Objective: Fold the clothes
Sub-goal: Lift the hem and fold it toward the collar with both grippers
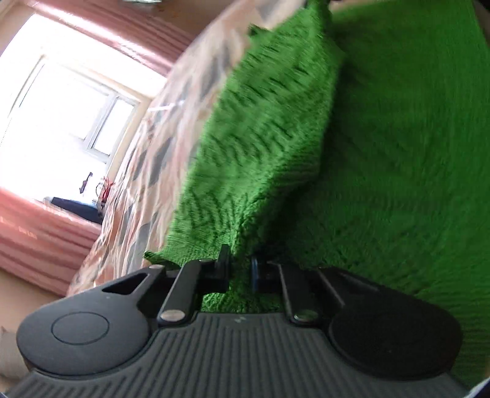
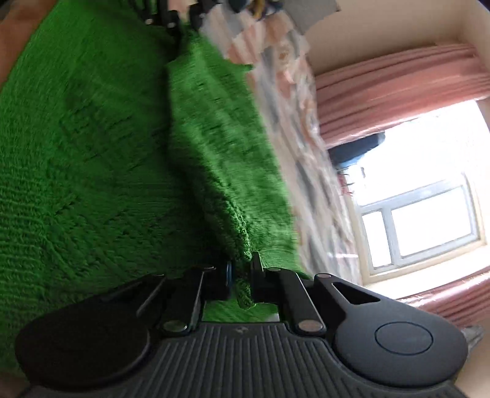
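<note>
A green knitted garment [image 1: 382, 137] lies spread on a bed and fills much of both views [image 2: 76, 147]. One part of it is lifted and folded over, forming a raised flap [image 1: 260, 131] that runs between the two grippers [image 2: 220, 153]. My left gripper [image 1: 240, 263] is shut on one corner of this flap. My right gripper [image 2: 242, 269] is shut on the other corner. The other gripper shows dark at the top of the right wrist view [image 2: 171, 18]. Both views are tilted and blurred.
The bed has a pink and grey patterned cover [image 1: 159, 147], also in the right wrist view [image 2: 291, 101]. Beyond the bed are pink curtains [image 1: 46, 232] and a bright window [image 2: 428, 220]. A dark object sits by the sill [image 1: 76, 208].
</note>
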